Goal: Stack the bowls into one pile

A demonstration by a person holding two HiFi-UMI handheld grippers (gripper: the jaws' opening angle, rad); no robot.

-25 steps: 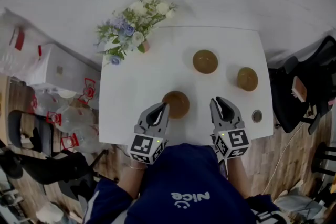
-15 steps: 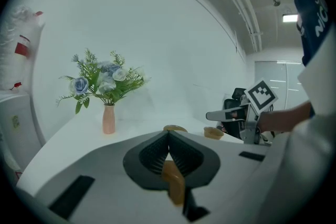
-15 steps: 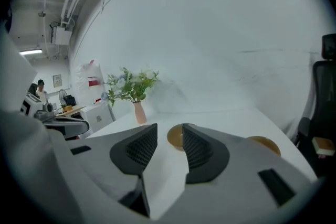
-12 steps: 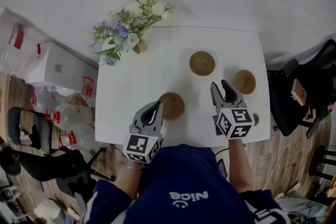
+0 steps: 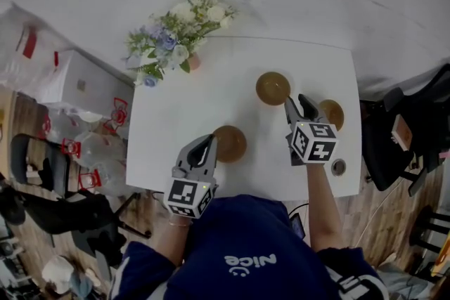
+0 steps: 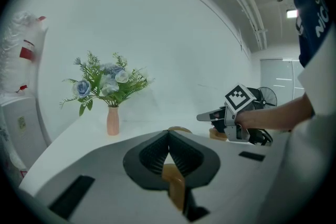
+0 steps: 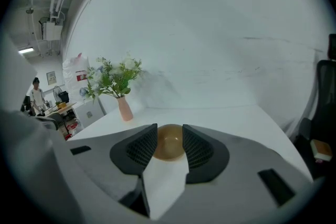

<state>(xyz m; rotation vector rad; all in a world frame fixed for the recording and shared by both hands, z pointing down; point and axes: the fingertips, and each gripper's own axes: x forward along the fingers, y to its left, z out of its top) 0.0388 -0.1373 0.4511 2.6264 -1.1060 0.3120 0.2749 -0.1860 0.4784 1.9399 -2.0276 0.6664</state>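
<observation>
Head view first: three brown bowls on the white surface [image 5: 179, 109]. The near bowl [image 5: 232, 144] is at the left gripper [image 5: 209, 144], the far bowl [image 5: 273, 88] stands alone, and the right bowl [image 5: 335, 113] is half hidden behind the right gripper [image 5: 296, 103]. Only the left gripper view shows the grip: those fingers [image 6: 152, 157] are pinched together on the near bowl's amber rim. In the right gripper view, its fingers [image 7: 139, 152] have just been opening and stand wide apart, pressing nothing. The glossy far bowl shows just beyond their gap. A vase of flowers [image 5: 177, 37] stands far left.
</observation>
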